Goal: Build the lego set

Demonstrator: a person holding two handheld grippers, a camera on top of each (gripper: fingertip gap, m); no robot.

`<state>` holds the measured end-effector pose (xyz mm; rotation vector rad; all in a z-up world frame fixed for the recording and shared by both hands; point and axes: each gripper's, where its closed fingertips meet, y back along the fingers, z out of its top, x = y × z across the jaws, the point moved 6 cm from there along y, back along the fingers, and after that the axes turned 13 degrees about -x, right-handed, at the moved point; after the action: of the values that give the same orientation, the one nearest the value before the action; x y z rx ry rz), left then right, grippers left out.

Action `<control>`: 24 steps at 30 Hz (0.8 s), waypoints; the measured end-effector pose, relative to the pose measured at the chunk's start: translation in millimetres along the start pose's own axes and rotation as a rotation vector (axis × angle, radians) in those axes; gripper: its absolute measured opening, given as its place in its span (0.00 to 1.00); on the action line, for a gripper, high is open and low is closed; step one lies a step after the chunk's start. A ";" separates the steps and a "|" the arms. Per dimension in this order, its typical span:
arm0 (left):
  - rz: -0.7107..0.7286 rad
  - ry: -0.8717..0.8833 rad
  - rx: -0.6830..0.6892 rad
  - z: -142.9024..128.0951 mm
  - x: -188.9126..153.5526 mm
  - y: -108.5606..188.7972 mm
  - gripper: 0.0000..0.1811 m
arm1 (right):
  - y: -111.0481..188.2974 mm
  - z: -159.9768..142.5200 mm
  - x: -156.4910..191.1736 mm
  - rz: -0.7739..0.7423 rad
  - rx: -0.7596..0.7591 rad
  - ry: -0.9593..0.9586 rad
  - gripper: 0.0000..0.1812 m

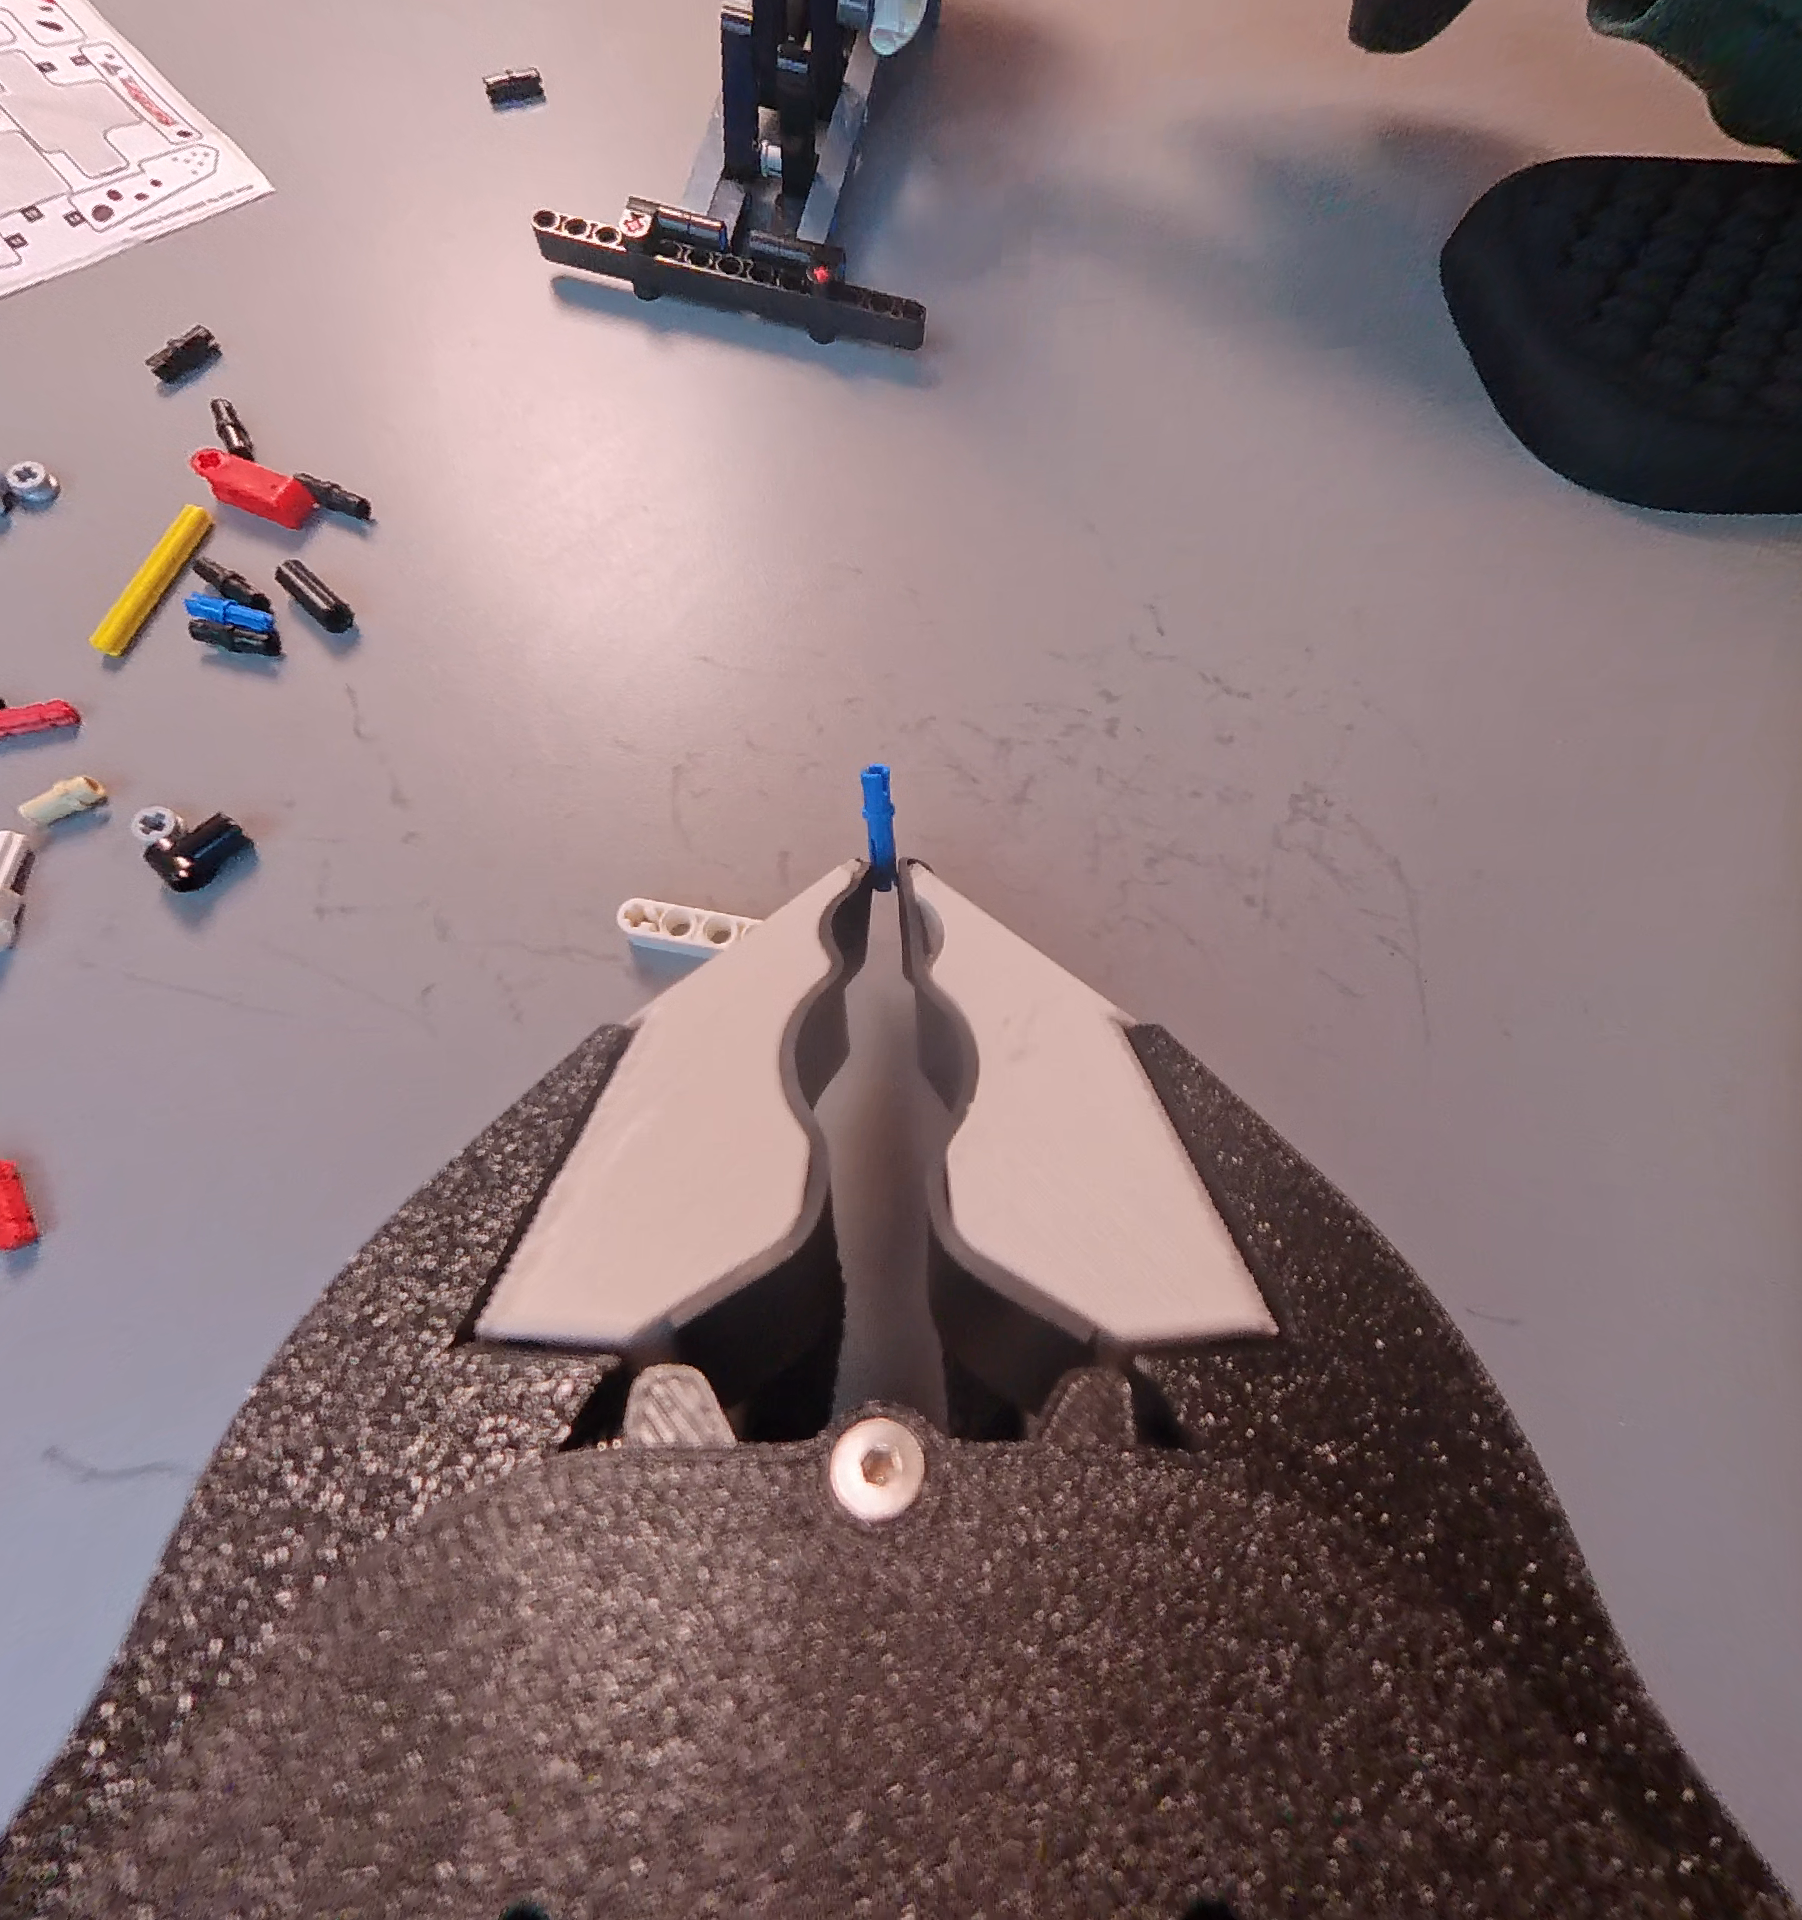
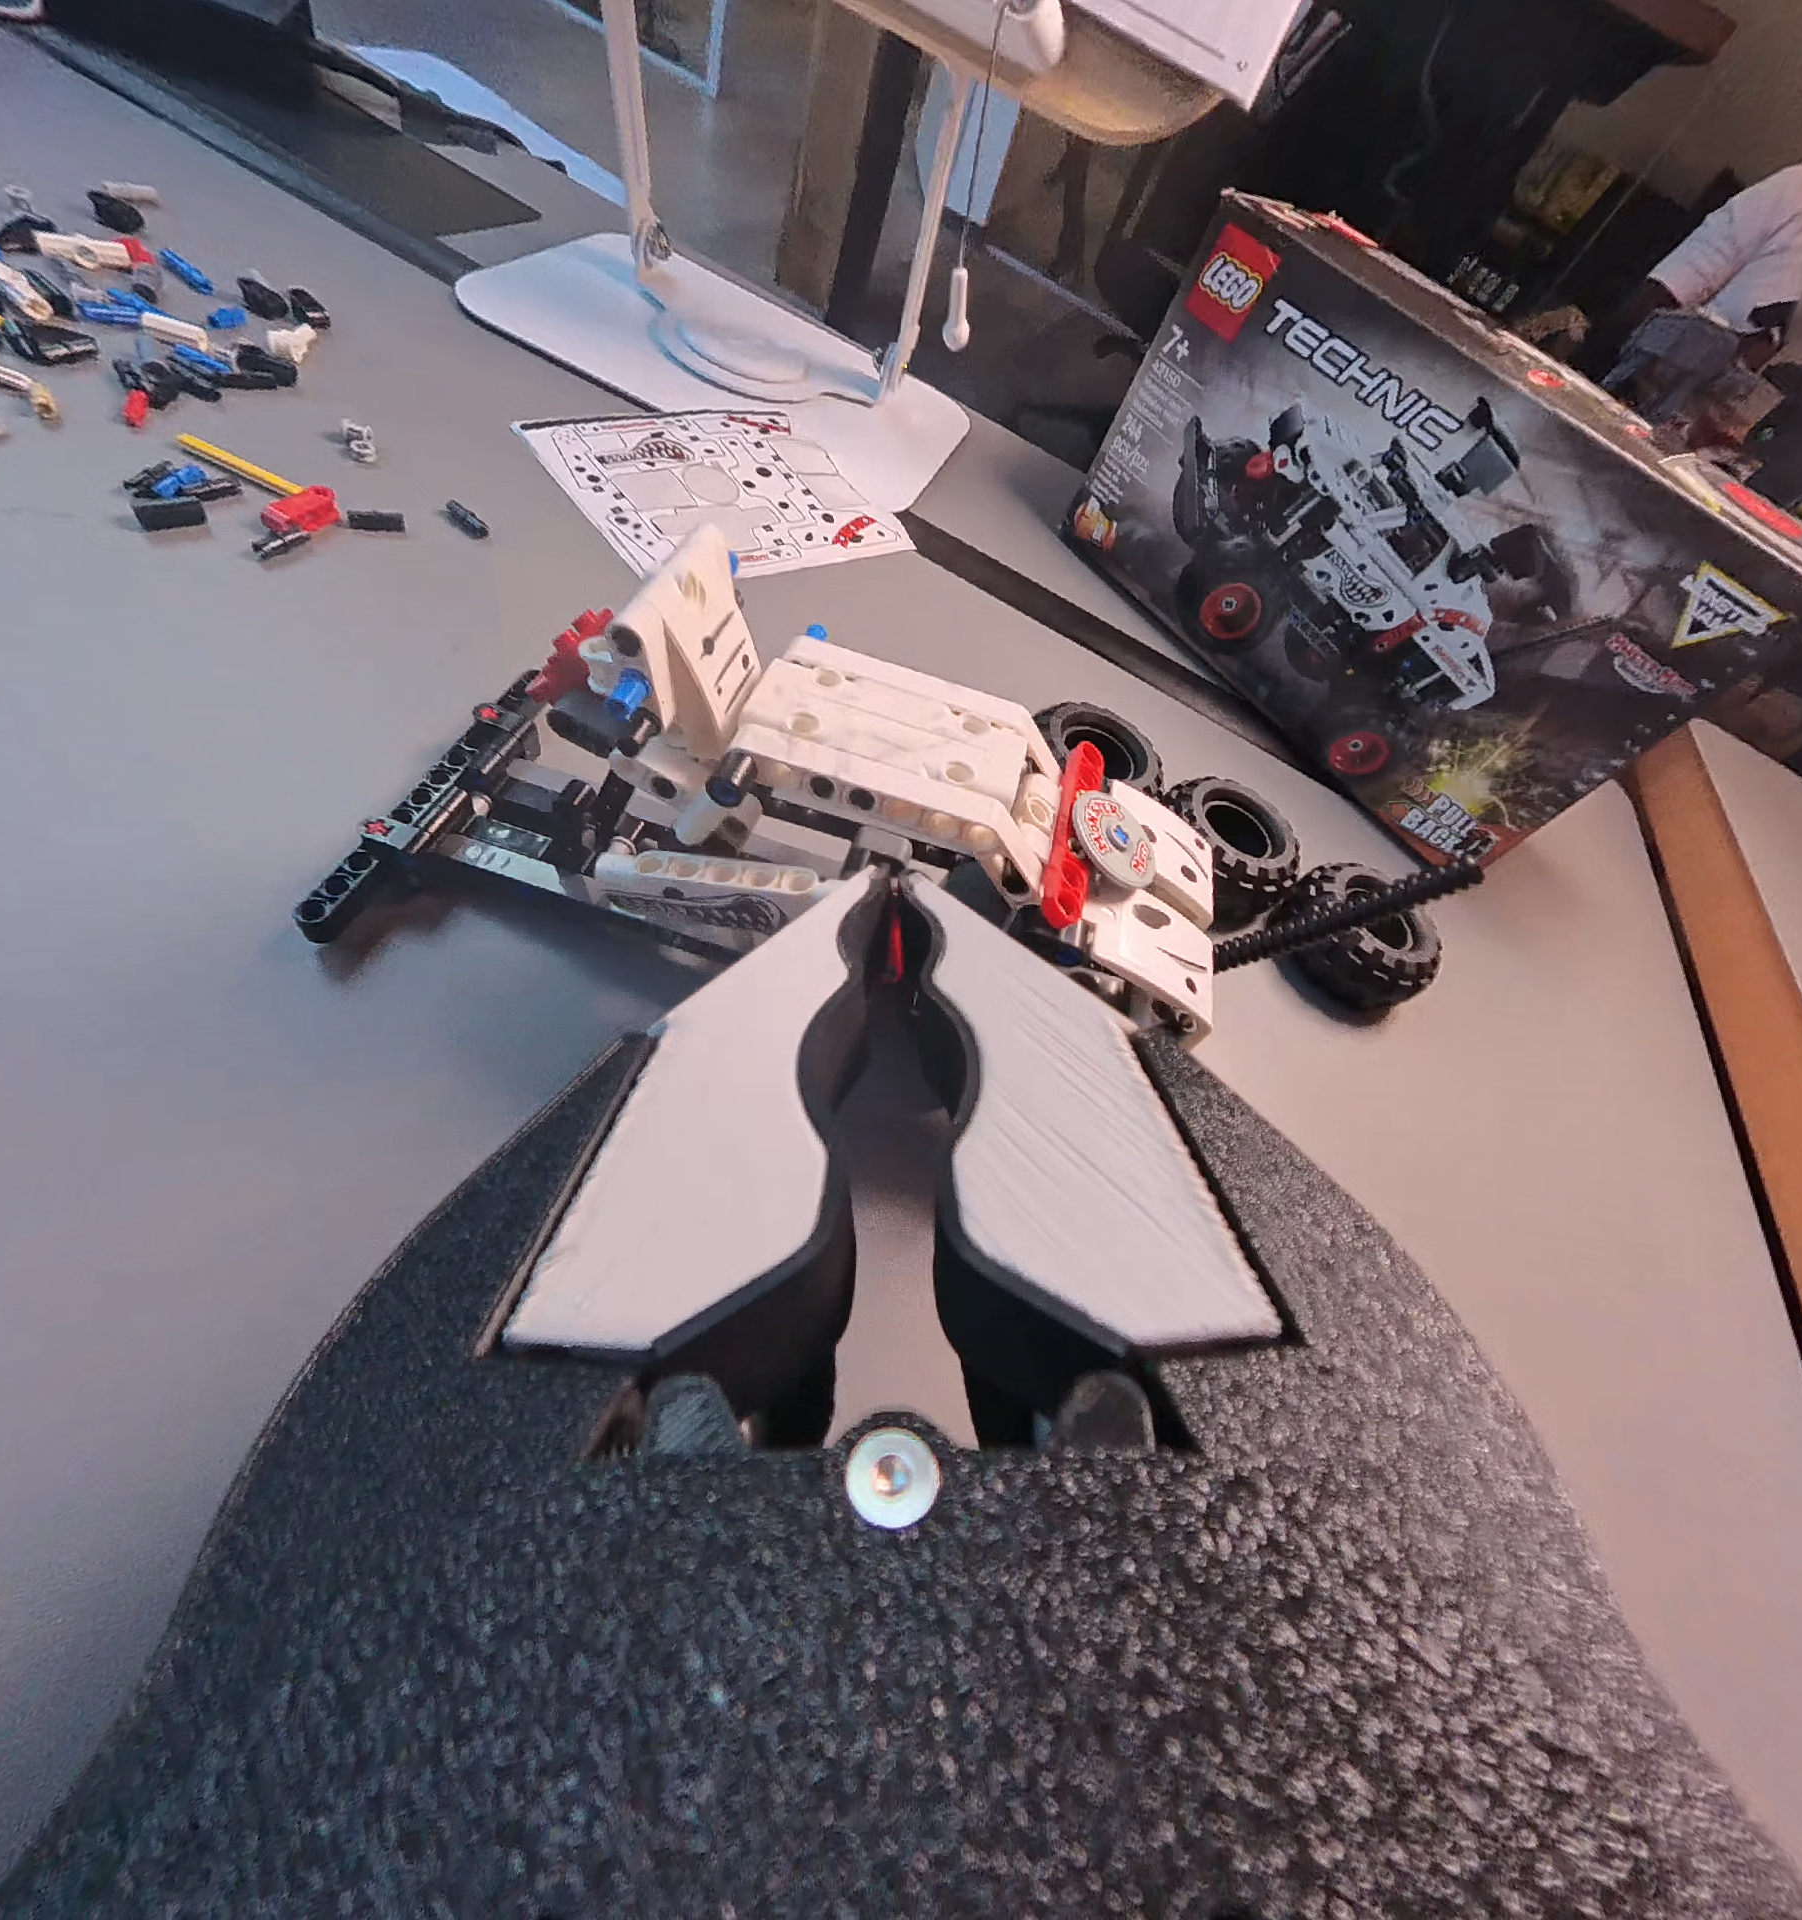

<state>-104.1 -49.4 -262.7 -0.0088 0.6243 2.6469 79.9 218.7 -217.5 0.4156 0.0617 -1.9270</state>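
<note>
Table (image 2: 97, 1039): grey, scuffed. Truck model (image 2: 824, 790) at centre; loose parts (image 2: 128, 312) far left of it, set box (image 2: 1396, 582) right, tyres (image 2: 1229, 831) partly hidden behind. Left hand-held gripper (image 1: 884, 878) pinches blue pin (image 1: 878, 816); right hand-held gripper (image 2: 894, 894) nearly closed on red piece (image 2: 892, 951), mostly concealed.

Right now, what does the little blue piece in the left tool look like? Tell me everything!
The blue pin is a small, thin, bright blue plastic peg with a ridged collar near its far end. It sticks straight out from the tip of the left tool, whose grey fingers pinch its near end. It is held above the grey table, touching nothing else.
</note>
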 end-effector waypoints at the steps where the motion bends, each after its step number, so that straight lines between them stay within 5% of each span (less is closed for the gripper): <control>1: -0.001 0.002 0.001 -0.3 0.2 -0.3 0.03 | 0.3 -3.2 -1.0 -0.005 0.008 0.008 0.00; 17: -0.003 -0.010 0.021 -3.0 -0.8 -2.9 0.03 | 2.2 -11.6 0.2 0.002 0.016 0.059 0.04; 24: -0.005 -0.010 0.021 -3.1 -0.8 -3.2 0.03 | -0.7 -27.0 12.8 0.063 0.061 0.508 0.23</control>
<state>-102.3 -48.5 -266.8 0.0086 0.6479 2.6340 82.0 214.0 -247.0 0.9285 0.3171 -1.7237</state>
